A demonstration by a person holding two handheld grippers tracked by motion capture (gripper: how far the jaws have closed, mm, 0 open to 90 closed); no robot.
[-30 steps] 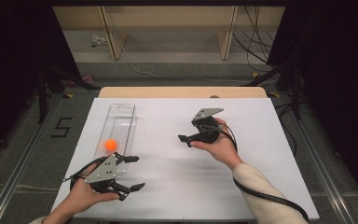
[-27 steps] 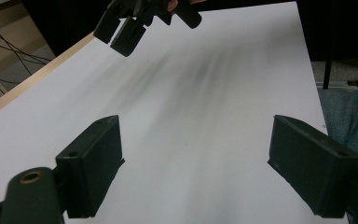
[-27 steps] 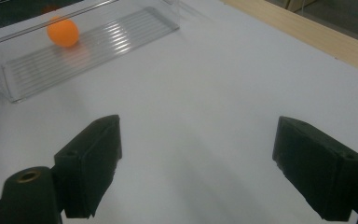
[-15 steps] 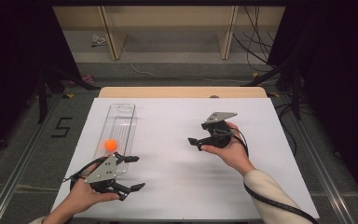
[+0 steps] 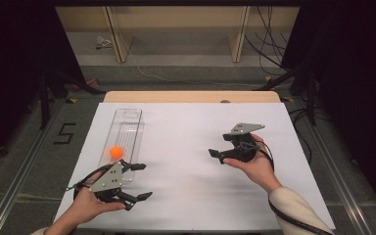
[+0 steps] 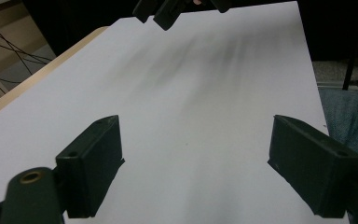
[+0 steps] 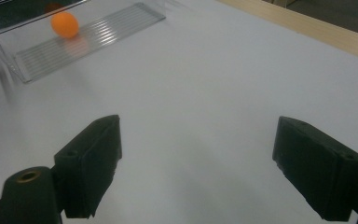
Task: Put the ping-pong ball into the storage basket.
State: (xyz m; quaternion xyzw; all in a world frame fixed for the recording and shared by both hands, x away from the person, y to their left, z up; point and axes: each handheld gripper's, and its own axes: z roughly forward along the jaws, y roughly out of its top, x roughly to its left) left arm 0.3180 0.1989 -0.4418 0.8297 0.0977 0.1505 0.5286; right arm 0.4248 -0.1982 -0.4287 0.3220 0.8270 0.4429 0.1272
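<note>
high view: a person is sitting at a table (image 5: 191, 96) covered by a white sheet (image 5: 186, 196), holding a two-jaw gripper in each hand. the left gripper (image 5: 139, 181) is resting low at the near left corner of the sheet, its grey three-cornered plate facing up and its jaws standing wide apart with nothing between them; one jaw is lying just beside the near end of a clear plastic tray (image 5: 127, 120). the tray is lying lengthwise along the left side of the sheet, and an orange ball (image 5: 116, 152) is sitting inside it, toward its near end. the right gripper (image 5: 214, 154) is being held above the right half of the sheet, well apart from the tray, its jaws pointing toward the left and gripping nothing. left gripper view: the two black jaws of the left gripper (image 6: 193, 163) are spreading widely over bare white sheet (image 6: 200, 107), and the right gripper (image 6: 177, 9) is showing at the top edge, farther off. right gripper view: the jaws of the right gripper (image 7: 196, 163) are likewise standing wide open over the sheet (image 7: 205, 93), empty; the tray (image 7: 98, 32) is lying at upper left with its ribbed floor visible, and the orange ball (image 7: 65, 24) is resting on that floor near one wall.
</note>
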